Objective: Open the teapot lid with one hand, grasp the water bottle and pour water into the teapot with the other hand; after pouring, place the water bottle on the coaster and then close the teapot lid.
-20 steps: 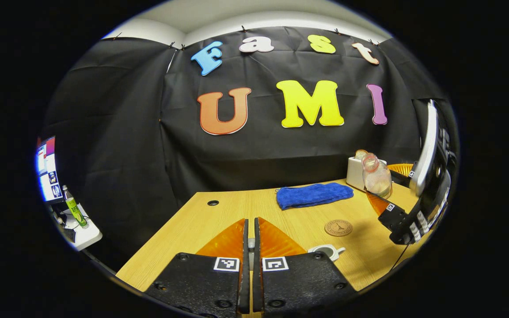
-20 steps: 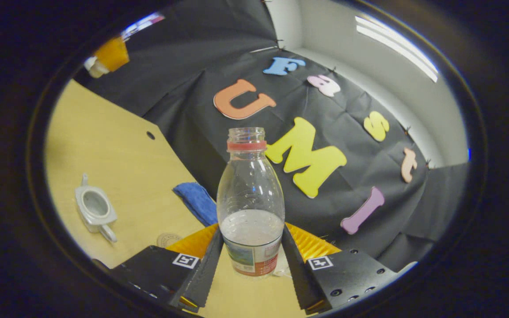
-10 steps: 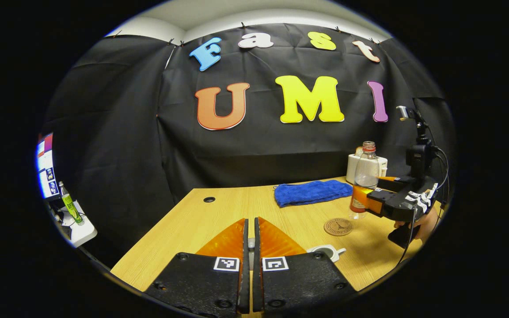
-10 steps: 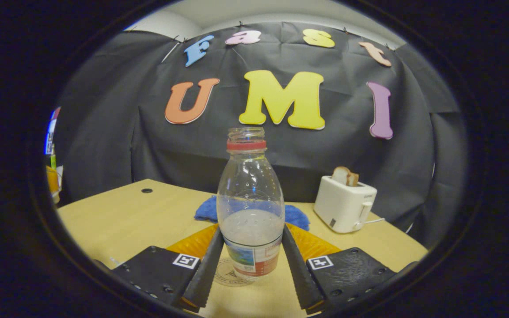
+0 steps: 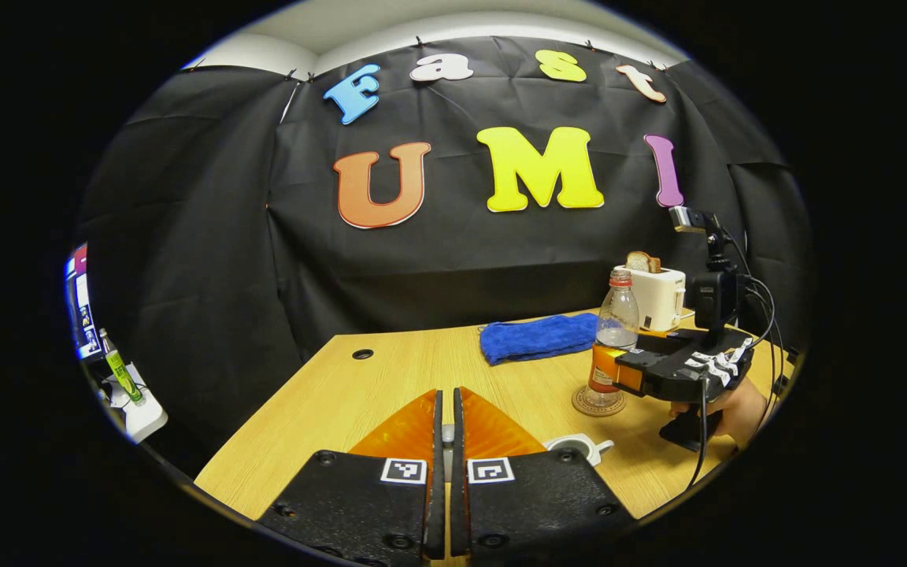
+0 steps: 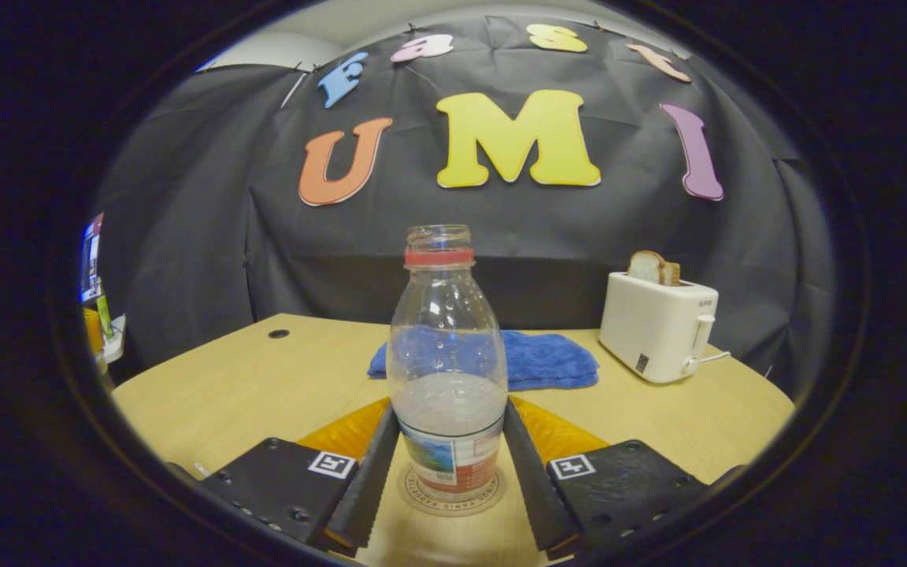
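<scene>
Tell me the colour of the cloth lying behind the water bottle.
Blue. The cloth shows best in the right gripper view, behind the water bottle.

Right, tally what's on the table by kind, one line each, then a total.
Bottle: 1
Coaster: 1
Teapot: 1
Cloth: 1
Toaster: 1
Total: 5
</scene>
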Action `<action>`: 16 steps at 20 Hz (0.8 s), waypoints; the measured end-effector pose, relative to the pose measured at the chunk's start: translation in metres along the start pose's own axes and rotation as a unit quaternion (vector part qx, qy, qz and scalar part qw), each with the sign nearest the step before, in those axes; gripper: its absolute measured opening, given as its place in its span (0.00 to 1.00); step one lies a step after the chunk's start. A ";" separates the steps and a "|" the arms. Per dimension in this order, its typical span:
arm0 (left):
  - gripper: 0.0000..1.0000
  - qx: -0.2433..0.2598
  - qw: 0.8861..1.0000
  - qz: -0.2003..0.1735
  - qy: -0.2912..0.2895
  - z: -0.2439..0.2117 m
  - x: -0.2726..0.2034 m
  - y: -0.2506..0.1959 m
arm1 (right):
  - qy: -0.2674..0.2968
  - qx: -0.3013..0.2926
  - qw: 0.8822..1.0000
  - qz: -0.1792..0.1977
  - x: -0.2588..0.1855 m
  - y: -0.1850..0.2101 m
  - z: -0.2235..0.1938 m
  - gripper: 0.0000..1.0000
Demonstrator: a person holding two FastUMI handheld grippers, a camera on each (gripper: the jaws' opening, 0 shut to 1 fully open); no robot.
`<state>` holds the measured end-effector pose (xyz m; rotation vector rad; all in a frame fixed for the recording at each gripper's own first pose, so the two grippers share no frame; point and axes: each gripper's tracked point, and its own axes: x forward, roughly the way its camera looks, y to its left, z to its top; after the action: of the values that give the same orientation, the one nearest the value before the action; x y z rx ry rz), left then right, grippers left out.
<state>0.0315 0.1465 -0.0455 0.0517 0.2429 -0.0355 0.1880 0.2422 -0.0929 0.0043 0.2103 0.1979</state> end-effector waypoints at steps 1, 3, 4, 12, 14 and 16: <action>0.05 0.000 1.000 0.001 0.000 0.000 0.000 0.000 | 0.000 0.001 1.000 0.007 -0.001 0.004 -0.001 0.76; 0.05 -0.002 1.000 0.004 0.001 0.002 0.001 0.001 | -0.005 0.001 1.000 0.013 -0.002 0.006 0.003 0.78; 0.05 -0.003 1.000 0.004 0.002 0.001 0.001 0.002 | -0.010 -0.001 1.000 0.012 -0.004 0.004 0.006 0.79; 0.05 -0.008 1.000 -0.014 -0.016 0.009 0.001 -0.017 | -0.066 -0.036 0.997 0.006 -0.044 0.001 0.041 0.98; 0.05 -0.006 0.999 -0.026 -0.020 0.009 0.003 -0.026 | -0.085 -0.042 0.996 0.006 -0.061 -0.001 0.049 0.98; 0.05 -0.008 0.999 -0.039 -0.018 0.004 0.006 -0.034 | -0.098 -0.048 0.994 0.002 -0.079 -0.008 0.054 0.97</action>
<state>0.0372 0.1126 -0.0448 0.0258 0.2100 -0.1125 0.1251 0.2203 -0.0239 -0.0703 0.0053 0.2094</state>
